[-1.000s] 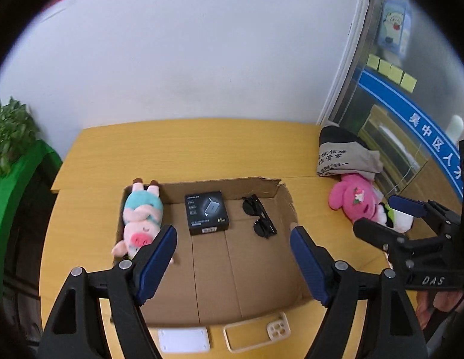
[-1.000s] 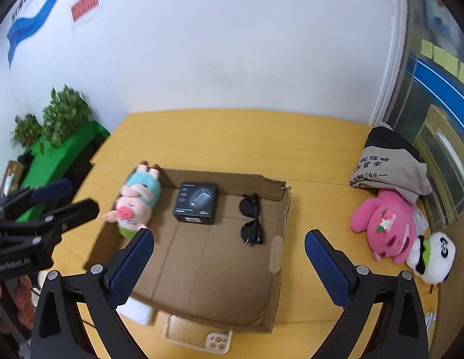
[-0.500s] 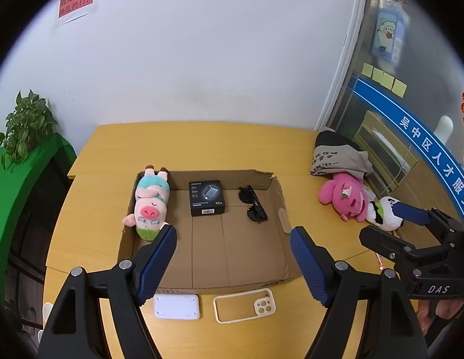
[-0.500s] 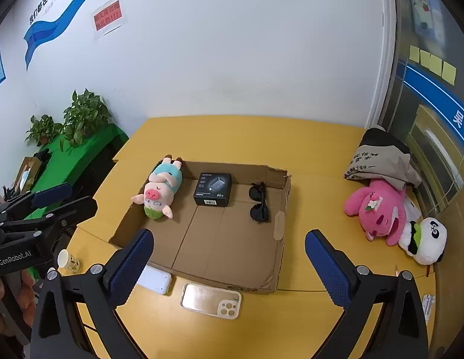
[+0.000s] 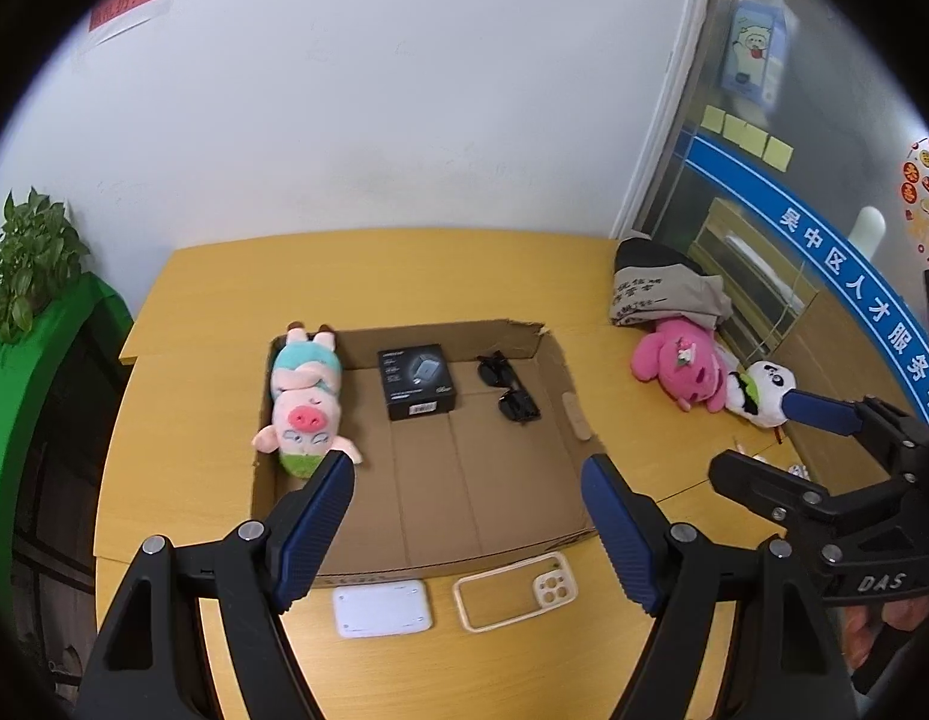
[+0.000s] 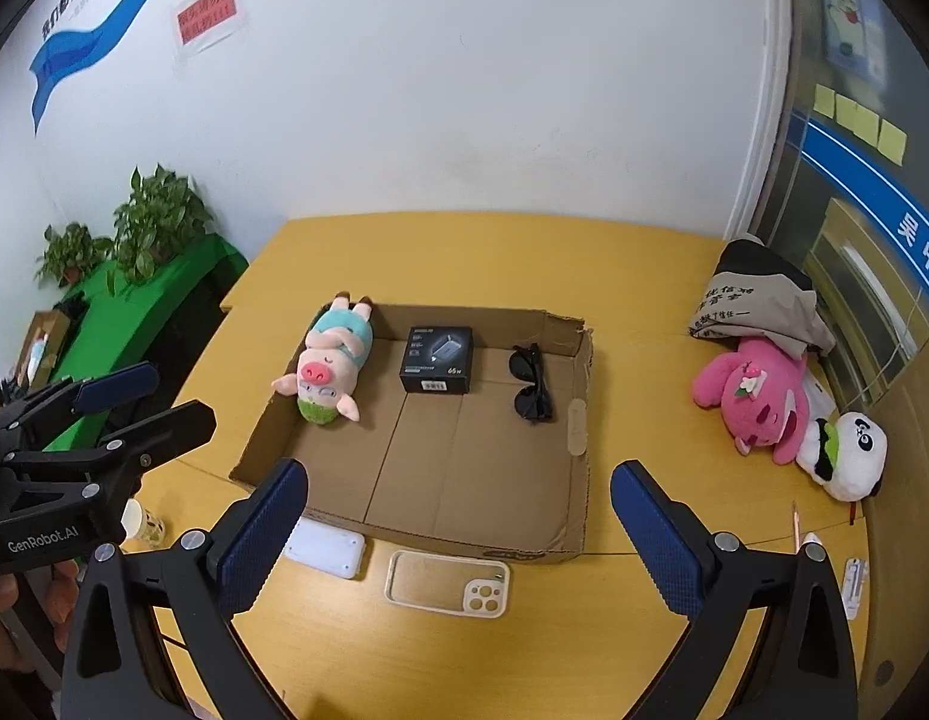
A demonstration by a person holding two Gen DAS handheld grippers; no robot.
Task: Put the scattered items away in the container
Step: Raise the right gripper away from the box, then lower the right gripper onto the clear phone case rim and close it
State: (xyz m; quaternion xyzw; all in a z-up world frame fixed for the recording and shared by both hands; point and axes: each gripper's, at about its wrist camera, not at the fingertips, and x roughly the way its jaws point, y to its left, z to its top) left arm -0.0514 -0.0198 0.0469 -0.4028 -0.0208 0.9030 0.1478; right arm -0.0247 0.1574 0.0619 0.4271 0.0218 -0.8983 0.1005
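Note:
A shallow cardboard box [image 5: 512, 480] [image 6: 464, 456] lies on the yellow table. It holds a pig plush [image 5: 305, 396] [image 6: 329, 372], a black carton [image 5: 417, 381] [image 6: 437, 360] and sunglasses [image 5: 509, 390] [image 6: 531, 384]. In front of the box lie a white flat pack [image 5: 382, 607] [image 6: 329, 549] and a phone case [image 5: 515, 591] [image 6: 446, 585]. A pink plush [image 5: 683, 366] [image 6: 752, 390] and a panda plush [image 5: 761, 390] [image 6: 848, 456] lie at the right. My left gripper [image 5: 464, 474] [image 6: 182, 393] and right gripper [image 6: 458, 480] [image 5: 752, 433] hover open and empty, above the box's near side.
A folded grey and black cloth bag [image 5: 662, 294] [image 6: 758, 306] sits behind the pink plush. A paper cup [image 6: 143, 525] stands at the table's left edge. A pen [image 6: 794, 525] lies near the right edge. Potted plants [image 6: 158, 222] stand on a green stand at the left.
Both grippers have drawn back from the box, so more of the table shows. The white pack and phone case now appear in full. Both stay open.

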